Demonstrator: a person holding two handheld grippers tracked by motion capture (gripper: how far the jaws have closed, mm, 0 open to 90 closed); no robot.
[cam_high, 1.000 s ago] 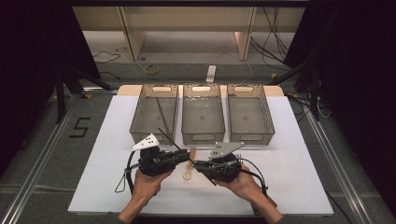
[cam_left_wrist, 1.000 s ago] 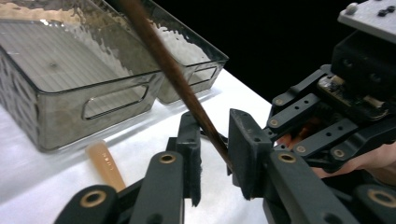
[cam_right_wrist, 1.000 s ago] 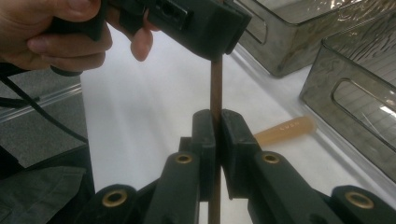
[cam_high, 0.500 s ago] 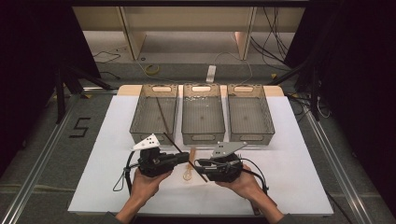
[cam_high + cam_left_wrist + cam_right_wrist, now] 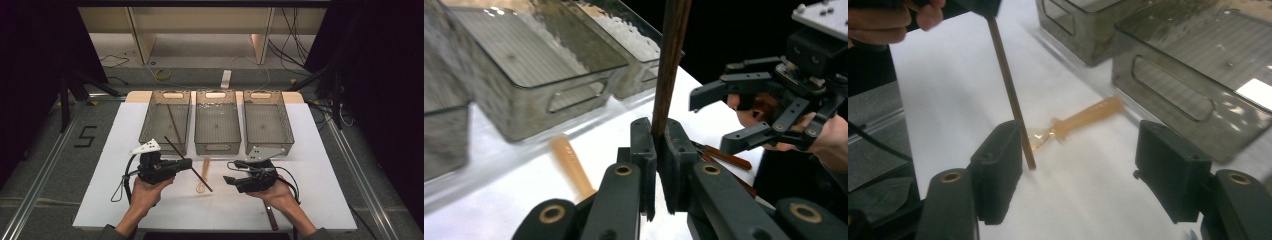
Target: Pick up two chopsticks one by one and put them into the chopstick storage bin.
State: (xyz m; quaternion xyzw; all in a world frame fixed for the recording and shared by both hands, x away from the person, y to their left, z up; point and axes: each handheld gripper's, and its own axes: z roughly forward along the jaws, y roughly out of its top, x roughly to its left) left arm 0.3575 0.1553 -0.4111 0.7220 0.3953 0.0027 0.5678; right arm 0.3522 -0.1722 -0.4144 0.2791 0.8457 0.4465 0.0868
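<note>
A: Start at the left gripper (image 5: 655,150). How do its jaws stand?

B: Pressed together on a dark brown chopstick (image 5: 670,65), pinching it near the middle. In the high view the chopstick (image 5: 187,163) runs slantwise from beside the left bin (image 5: 165,122) down toward the person, its lower tip out over the white table (image 5: 320,150).

A: And the right gripper (image 5: 1088,165)?

B: Its jaws are spread wide with nothing between them. In the right gripper view the chopstick (image 5: 1010,90) passes just beside one jaw, and I cannot tell whether they touch.

A: What lies under them?

B: A pale orange spoon (image 5: 1078,122) with a clear bowl, flat on the table, its handle pointing at the middle bin (image 5: 217,122). In the high view the spoon (image 5: 203,175) sits between the two grippers, with the chopstick crossing just above its bowl.

A: Farther out?

B: Three clear bins stand in a row at the far side, the right bin (image 5: 267,122) last. A second dark stick (image 5: 172,122) leans inside the left bin. Another brown stick (image 5: 270,216) lies near the front edge, partly under the right hand (image 5: 280,197).
</note>
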